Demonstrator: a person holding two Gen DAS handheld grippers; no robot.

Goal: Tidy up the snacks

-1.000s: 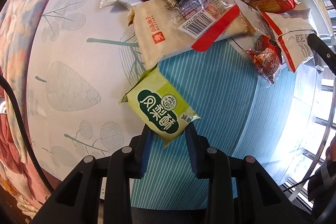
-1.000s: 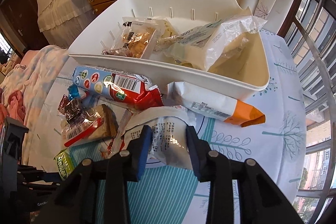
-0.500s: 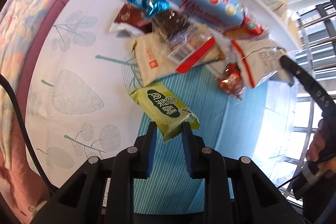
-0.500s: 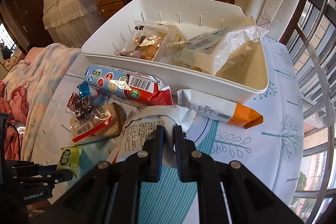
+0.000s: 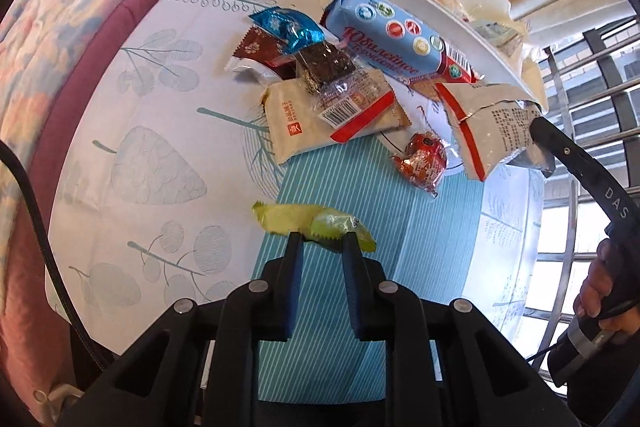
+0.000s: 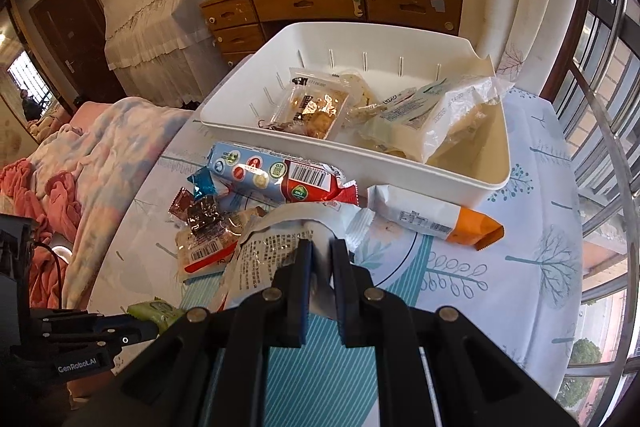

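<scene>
The blue-and-red biscuit pack (image 5: 400, 39) carried Cyrillic script reading "Юбилейное", with round badges along its blue face and a barcode near its red end. "GenRobot.AI" was printed on your left tongs (image 6: 148, 325) as seen from the right wrist, and "DAS" showed on the arm of your right tongs (image 5: 538, 131) in the left wrist view. A beige packet (image 5: 296, 123) bore a small red square logo, and a clear wrapper (image 5: 344, 95) lying on it had a barcode label and a red stripe.

Your left tongs (image 5: 319, 241) were closed on the green pack (image 5: 316, 225), a small yellow-green wrapper with crimped ends, held clear above the teal stripes of the desk (image 5: 160, 147) at its near side. Your right tongs (image 6: 318, 247) were nearly shut, pinching the white bag (image 6: 272, 251), a crinkled pouch covered in fine black print with a red edge, near the middle of the desk.

The white bin (image 6: 496, 179) stood at the far side with several clear-wrapped snacks inside. An orange-tipped white pack (image 6: 432, 219) lay just in front of it on the right, and a red foil sweet (image 5: 422, 163) sat on the desk beside the white bag.
</scene>
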